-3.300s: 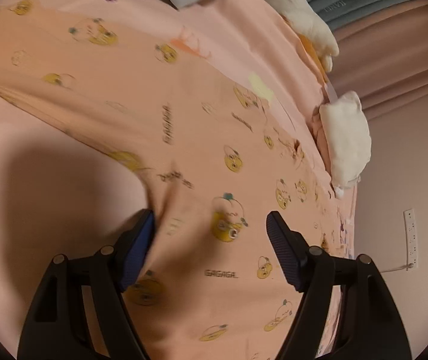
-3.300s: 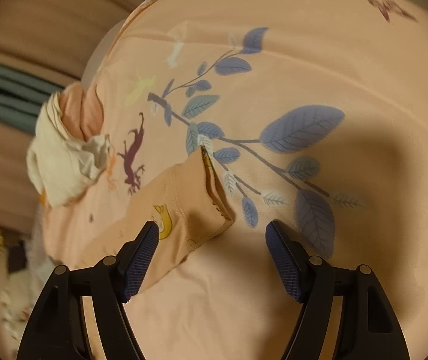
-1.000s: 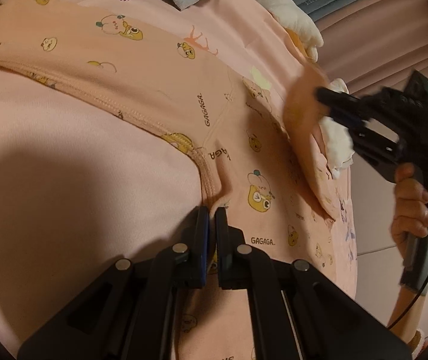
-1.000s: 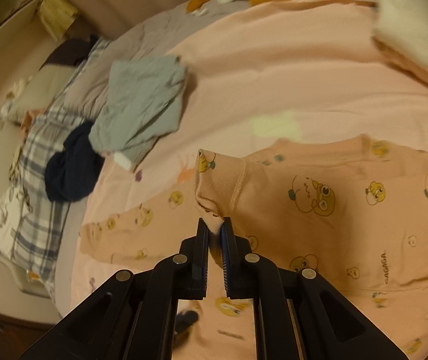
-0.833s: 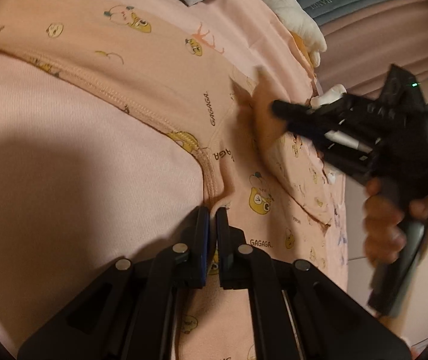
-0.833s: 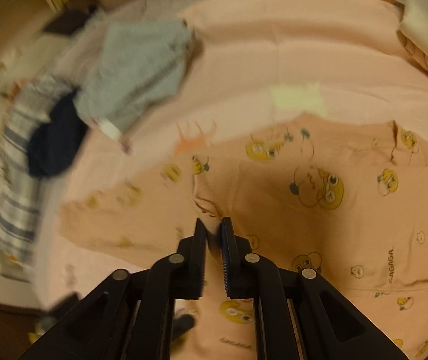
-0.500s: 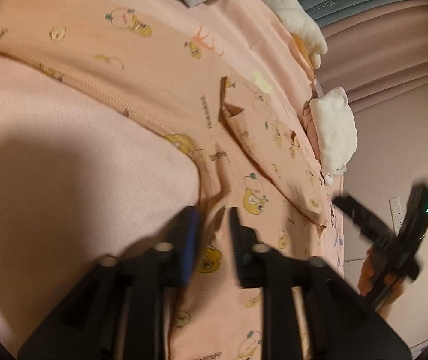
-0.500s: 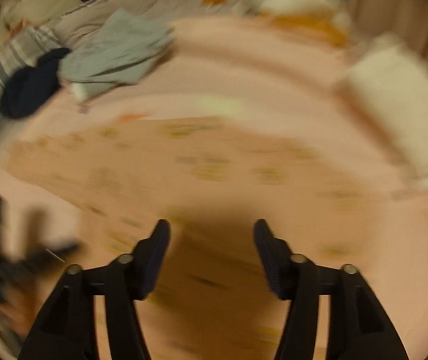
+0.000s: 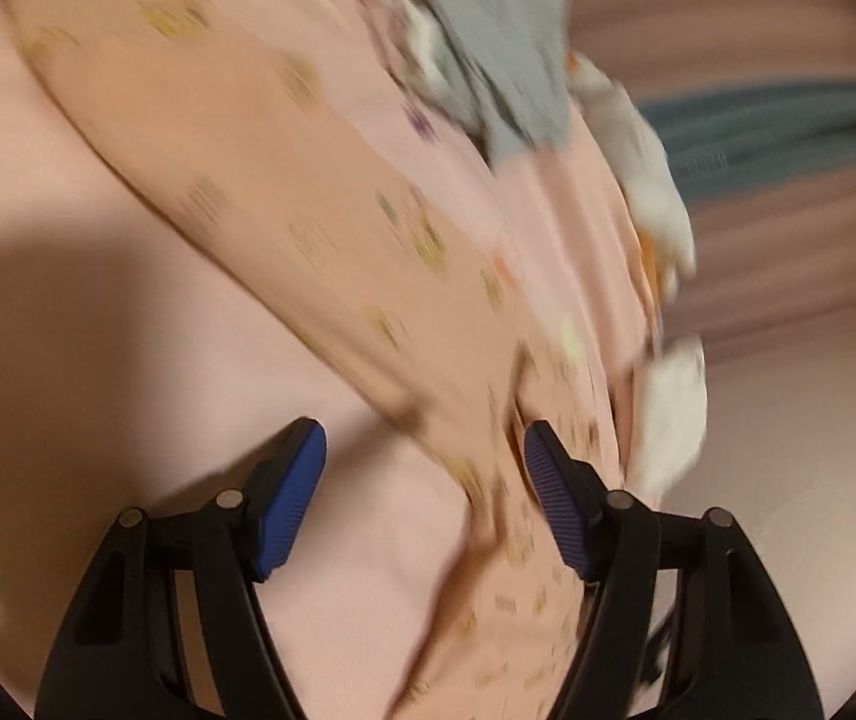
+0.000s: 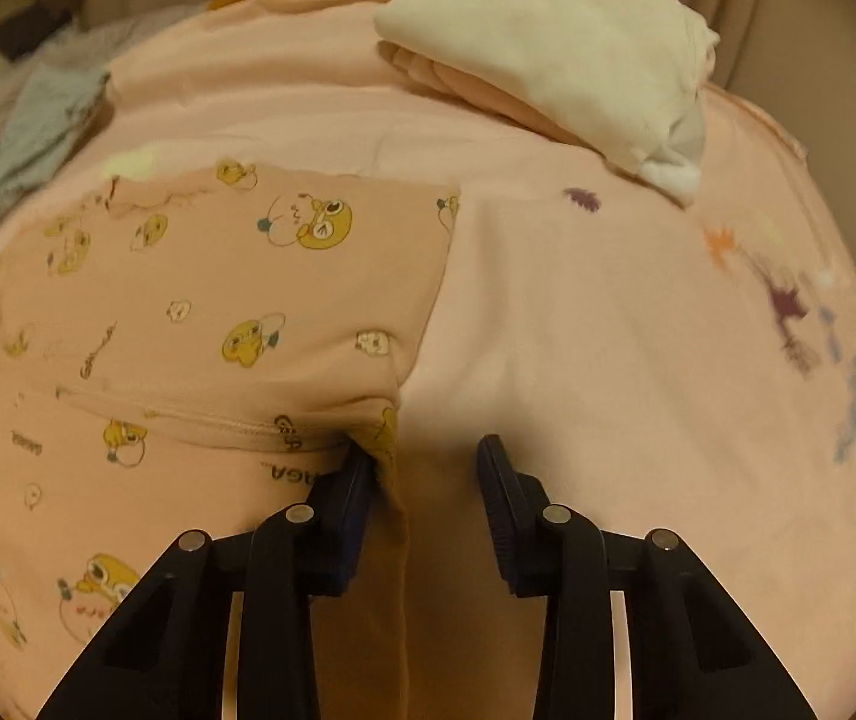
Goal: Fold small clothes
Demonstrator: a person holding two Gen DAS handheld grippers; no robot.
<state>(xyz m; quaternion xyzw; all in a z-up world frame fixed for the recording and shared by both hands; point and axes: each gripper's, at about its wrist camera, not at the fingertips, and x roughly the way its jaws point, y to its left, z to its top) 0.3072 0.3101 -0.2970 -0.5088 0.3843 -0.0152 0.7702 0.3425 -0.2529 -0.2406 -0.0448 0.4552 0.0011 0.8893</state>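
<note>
One sleeve of the peach cartoon-print top [image 10: 200, 312] was already folded across its body, flat in the middle of the bed [image 10: 608, 330]. The step in hand was regrasping for the next fold. The right claw [image 10: 422, 480] had just been closing, half-open, its left pad touching the garment's right edge. The left claw [image 9: 425, 492] had just been opening, wide, straddling cloth without pinching. Next came a clean pinch on that edge.
</note>
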